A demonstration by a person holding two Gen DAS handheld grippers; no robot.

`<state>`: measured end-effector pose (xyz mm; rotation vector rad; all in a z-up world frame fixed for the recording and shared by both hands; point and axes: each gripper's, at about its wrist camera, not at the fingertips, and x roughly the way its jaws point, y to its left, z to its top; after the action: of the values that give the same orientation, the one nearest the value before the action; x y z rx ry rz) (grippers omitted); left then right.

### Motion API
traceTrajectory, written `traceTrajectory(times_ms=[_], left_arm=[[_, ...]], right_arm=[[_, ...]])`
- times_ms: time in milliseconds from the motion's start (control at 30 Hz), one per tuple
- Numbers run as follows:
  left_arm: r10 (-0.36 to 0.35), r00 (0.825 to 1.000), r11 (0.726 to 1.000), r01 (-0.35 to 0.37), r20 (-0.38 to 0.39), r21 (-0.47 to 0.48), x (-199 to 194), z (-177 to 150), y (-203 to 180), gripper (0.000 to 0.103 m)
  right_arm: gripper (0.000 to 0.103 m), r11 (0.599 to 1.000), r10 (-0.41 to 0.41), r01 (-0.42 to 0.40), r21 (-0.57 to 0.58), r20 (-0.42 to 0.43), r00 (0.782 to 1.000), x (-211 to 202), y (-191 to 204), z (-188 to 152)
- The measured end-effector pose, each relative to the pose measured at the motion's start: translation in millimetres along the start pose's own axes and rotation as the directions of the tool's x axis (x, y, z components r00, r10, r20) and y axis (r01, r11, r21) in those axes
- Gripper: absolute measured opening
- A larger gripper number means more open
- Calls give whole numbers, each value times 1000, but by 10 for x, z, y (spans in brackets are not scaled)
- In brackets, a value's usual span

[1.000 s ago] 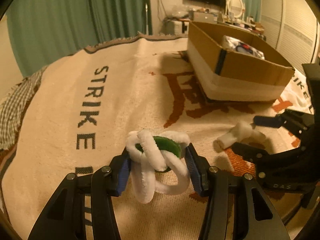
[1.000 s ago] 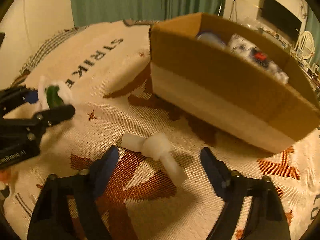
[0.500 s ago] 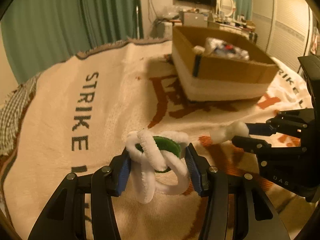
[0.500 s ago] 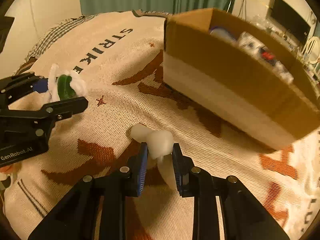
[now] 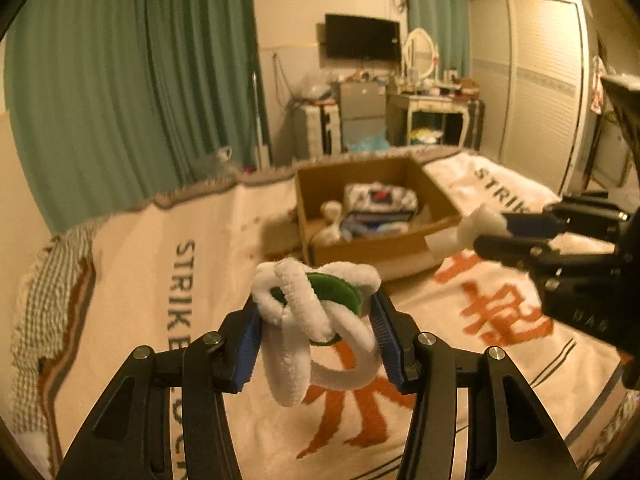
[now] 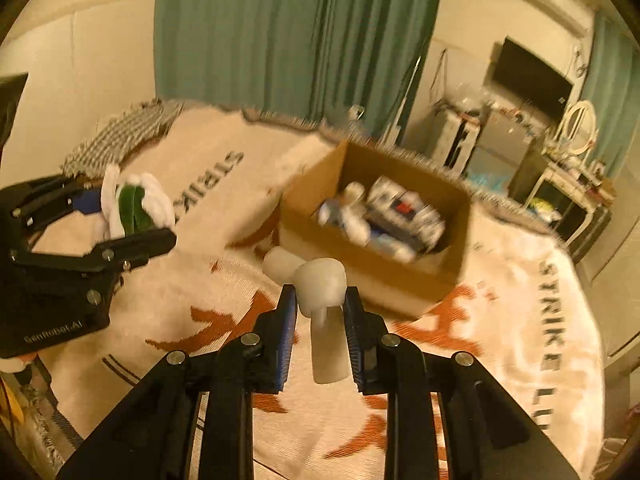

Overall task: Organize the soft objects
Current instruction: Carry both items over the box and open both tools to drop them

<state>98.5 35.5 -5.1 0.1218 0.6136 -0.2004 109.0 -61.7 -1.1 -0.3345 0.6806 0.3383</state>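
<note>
My left gripper (image 5: 316, 332) is shut on a white fuzzy loop toy with a green disc (image 5: 312, 316) and holds it raised above the blanket; it also shows in the right wrist view (image 6: 136, 204). My right gripper (image 6: 320, 320) is shut on a white knotted soft piece (image 6: 322, 284), also lifted; it shows at the right of the left wrist view (image 5: 472, 228). An open cardboard box (image 5: 376, 248) (image 6: 440, 280) holding several soft items stands on the blanket beyond both grippers.
A cream blanket (image 5: 132, 300) with "STRIKE" lettering and orange characters covers the bed. Green curtains (image 5: 120, 80), a TV (image 5: 362, 38), a dresser with a mirror (image 5: 420, 56) and a wardrobe (image 5: 532, 80) stand behind. A checked cloth (image 6: 120, 136) lies at the blanket's far edge.
My right gripper closed on the white knotted piece and lifted it off the blanket. Both grippers rose, so the box's inside came into view. The left stayed shut on the loop toy.
</note>
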Motion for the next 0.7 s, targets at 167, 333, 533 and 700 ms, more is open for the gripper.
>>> traceTrajectory(times_ms=[167, 333, 533, 700], left_arm=[[-7, 999, 1000, 7, 47, 14, -50, 353, -125, 50], [-15, 996, 1000, 14, 83, 13, 106, 639, -206, 50], [-44, 997, 999, 44, 66, -2, 659, 883, -269, 50], [5, 1000, 1000, -5, -9, 26, 1410, 1004, -359, 50]], right_arm=[[23, 999, -34, 32, 15, 79, 996, -362, -270, 310], [23, 997, -47, 39, 61, 139, 989, -420, -591, 587], [23, 993, -54, 36, 116, 155, 987, -75, -941, 837], [23, 984, -37, 18, 177, 106, 994, 601, -1200, 917]])
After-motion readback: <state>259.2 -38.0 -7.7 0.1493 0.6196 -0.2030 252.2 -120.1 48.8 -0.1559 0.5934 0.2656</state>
